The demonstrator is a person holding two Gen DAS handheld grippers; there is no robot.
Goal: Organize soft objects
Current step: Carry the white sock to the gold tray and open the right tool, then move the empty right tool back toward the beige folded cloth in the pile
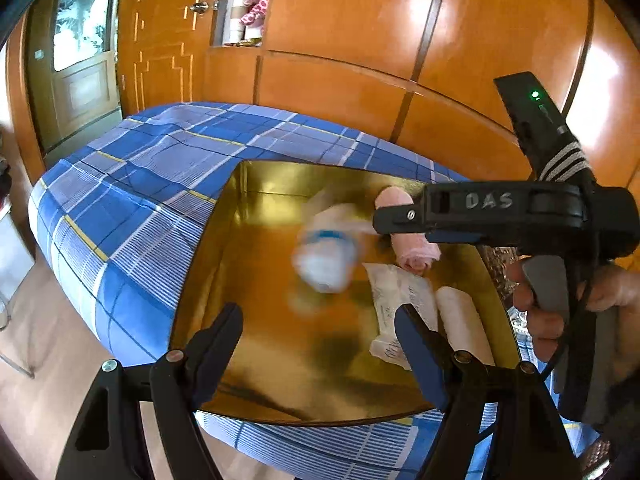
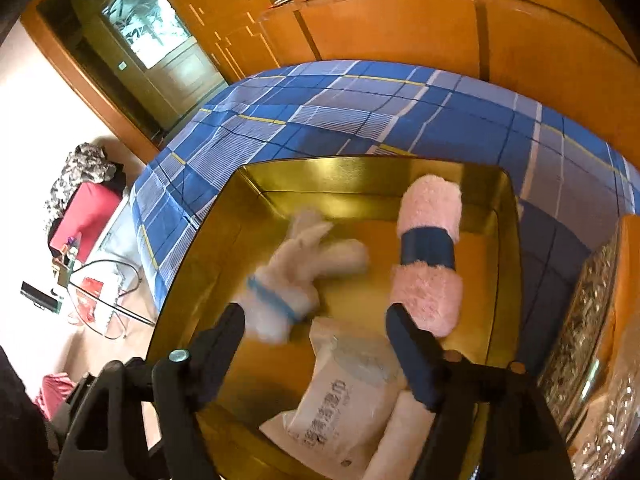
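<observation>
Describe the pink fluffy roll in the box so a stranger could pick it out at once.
Find the gold box sitting on the blue plaid bedspread. Along its right inner side lies the pink fluffy roll, beyond a white printed packet and right of a blurred white plush toy. It alone is pink, with a dark blue band round its middle.

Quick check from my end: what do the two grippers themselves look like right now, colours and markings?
Both are black plastic clamp-style tools with blue finger pads and round metal pivot screws. The right gripper carries white "DAS" lettering, a green indicator light and a black-and-white striped strap. The left gripper shows no markings.
</observation>
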